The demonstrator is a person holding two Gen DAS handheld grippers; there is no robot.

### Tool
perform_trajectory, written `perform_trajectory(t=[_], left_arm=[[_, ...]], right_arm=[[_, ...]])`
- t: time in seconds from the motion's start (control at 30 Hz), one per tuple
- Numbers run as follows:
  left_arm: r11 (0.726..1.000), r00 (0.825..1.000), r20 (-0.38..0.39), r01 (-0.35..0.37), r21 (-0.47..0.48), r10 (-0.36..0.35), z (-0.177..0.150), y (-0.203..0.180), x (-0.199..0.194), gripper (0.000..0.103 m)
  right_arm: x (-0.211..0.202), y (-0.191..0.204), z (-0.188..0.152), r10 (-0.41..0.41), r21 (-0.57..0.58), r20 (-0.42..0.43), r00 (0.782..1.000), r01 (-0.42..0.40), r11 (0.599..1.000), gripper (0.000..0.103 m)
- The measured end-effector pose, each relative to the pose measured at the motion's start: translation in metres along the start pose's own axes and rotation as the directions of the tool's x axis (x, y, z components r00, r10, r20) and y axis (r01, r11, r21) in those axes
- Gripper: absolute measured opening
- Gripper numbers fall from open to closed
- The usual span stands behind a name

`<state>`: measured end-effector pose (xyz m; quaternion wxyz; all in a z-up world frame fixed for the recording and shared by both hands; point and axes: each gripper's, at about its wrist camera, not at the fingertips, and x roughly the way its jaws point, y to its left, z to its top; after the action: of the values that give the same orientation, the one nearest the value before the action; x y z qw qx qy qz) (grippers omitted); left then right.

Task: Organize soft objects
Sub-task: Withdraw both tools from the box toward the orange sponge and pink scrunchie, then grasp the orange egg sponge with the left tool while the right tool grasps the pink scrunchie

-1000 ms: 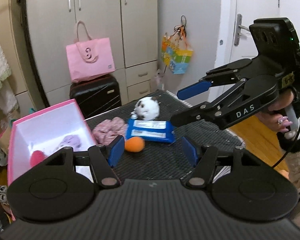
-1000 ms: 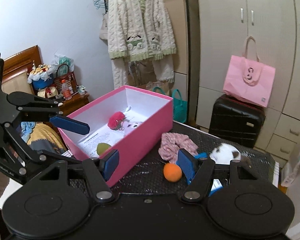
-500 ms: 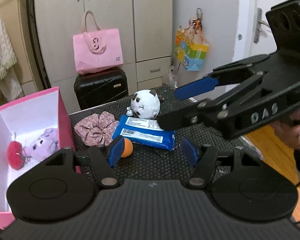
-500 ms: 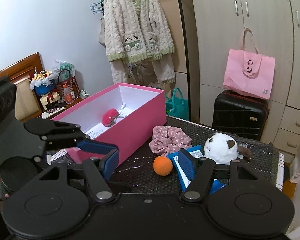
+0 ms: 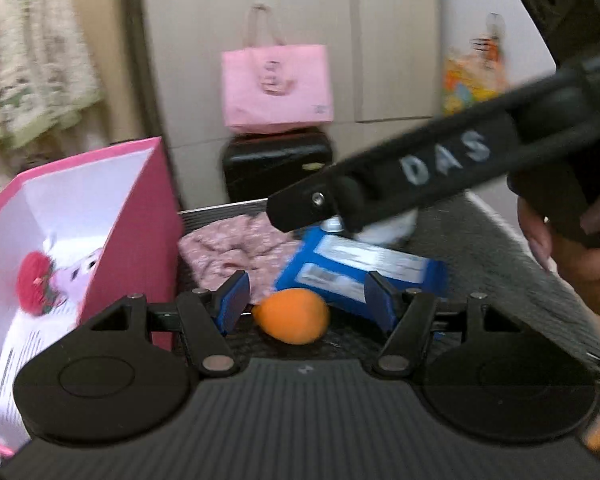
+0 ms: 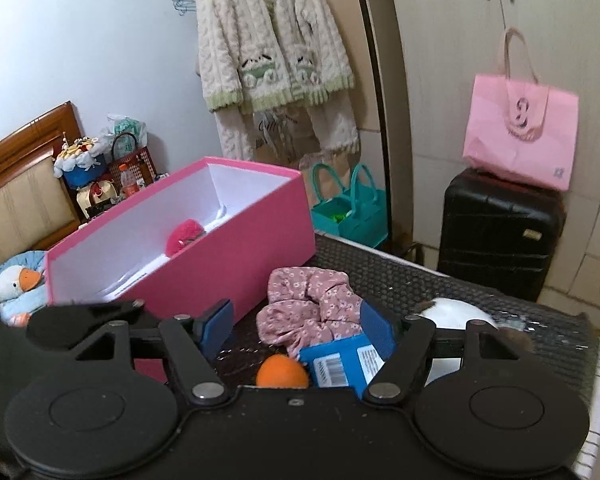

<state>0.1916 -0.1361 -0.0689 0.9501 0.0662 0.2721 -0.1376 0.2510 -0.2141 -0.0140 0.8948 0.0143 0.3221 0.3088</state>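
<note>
An orange soft ball point(image 5: 294, 315) lies on the black table mat between the open jaws of my left gripper point(image 5: 306, 298); it also shows in the right wrist view point(image 6: 282, 372). Behind it lie a pink floral scrunchie point(image 5: 236, 250) point(image 6: 308, 306), a blue wipes pack point(image 5: 360, 272) point(image 6: 342, 364) and a white plush ball point(image 6: 458, 314). The pink box point(image 5: 140, 216) point(image 6: 236, 240) at the left holds a red pompom point(image 5: 32, 284) and a pale plush. My right gripper point(image 6: 296, 328) is open and empty above the scrunchie and the pack; its arm point(image 5: 440, 168) crosses the left wrist view.
A black suitcase point(image 6: 500, 236) with a pink tote bag point(image 6: 520, 128) stands behind the table by the wardrobe. A teal bag point(image 6: 346, 208) sits on the floor. A duck plush point(image 6: 18, 284) lies left of the box. The table's right edge point(image 6: 596, 360) is near.
Both grippers have moved forward and down toward the table objects. The orange ball now sits between the left gripper's fingers. The right gripper has come over the scrunchie and pack.
</note>
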Motion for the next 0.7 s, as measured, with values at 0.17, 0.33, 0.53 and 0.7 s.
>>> perform_trajectory(t=[0.17,0.33,0.53,0.7], left_arm=[[0.997,0.997,0.019,-0.075,-0.032,0.075,-0.017,-0.008,0.011,0.061],[0.995,0.995,-0.003,-0.096,-0.039,0.096,-0.025,-0.005,0.022,0.061],[0.998,0.998,-0.053,-0.044,-0.047,0.041,-0.026,0.001,0.029,0.052],[0.999,0.998,-0.046,-0.033,-0.037,0.031,-0.026,-0.003,0.03,0.045]], right_arm=[[0.034,-0.01,-0.001,0.031,0.001,-0.057,0.998,-0.031,1.0,0.075],[0.057,-0.014,0.0,0.045,-0.006,-0.098,0.994,-0.045,0.999,0.078],[0.079,-0.008,0.004,0.018,-0.096,-0.112,0.994,-0.029,0.995,0.082],[0.096,0.005,0.01,-0.023,-0.166,-0.15,0.988,-0.002,0.986,0.088]])
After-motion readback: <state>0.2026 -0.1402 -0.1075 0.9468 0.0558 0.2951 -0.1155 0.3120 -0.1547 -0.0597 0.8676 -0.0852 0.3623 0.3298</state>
